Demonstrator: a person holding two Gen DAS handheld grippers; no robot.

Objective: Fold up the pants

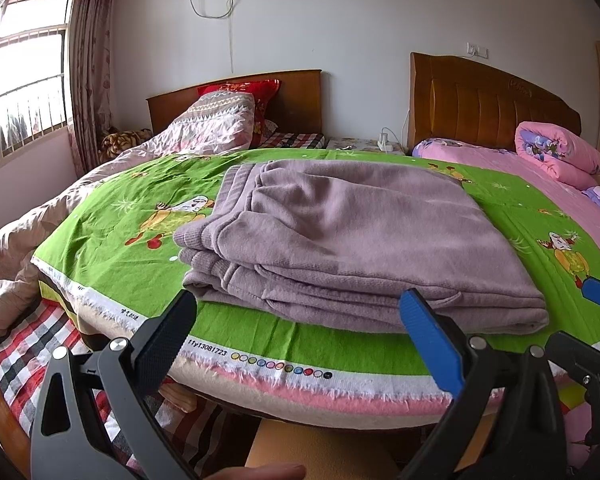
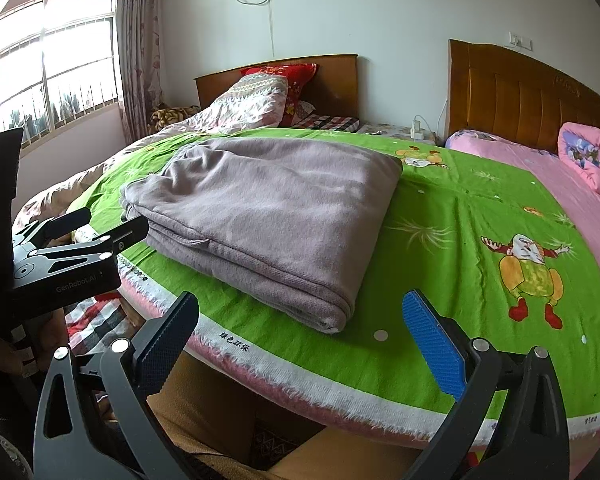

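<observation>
- Left wrist view: the pants (image 1: 340, 240), mauve and folded into a thick rectangular stack, are seen lying flat on a green cartoon-printed sheet (image 1: 112, 216) spread over the bed.
- The stacked layers and ribbed edges of the pants are shown at the near left corner, and a smooth fold runs along the right side.
- The left gripper (image 1: 296, 308) is held just short of the near edge of the stack, at the near edge of the bed; its fingers (image 1: 430, 336) are spread wide and nothing is held between them.
- One finger pad is black and the other blue; contact with the fabric cannot be told from this view.
- Right wrist view: the right gripper (image 2: 300, 308) is held at the near edge of the bed, to the right of the pants' near corner, with its fingers (image 2: 434, 342) likewise spread wide and empty.
- The body of the left gripper is seen at the left of this view, beside the left edge of the stack.
- A printed figure (image 2: 528, 276) is shown on the sheet to the right of the pants, well apart from them.
- At the far left, a crumpled quilt (image 1: 216, 128) and a red pillow (image 1: 256, 92) are seen against a wooden headboard (image 1: 292, 96).
- At the far right, a pink rolled quilt (image 1: 556, 152) is seen.
</observation>
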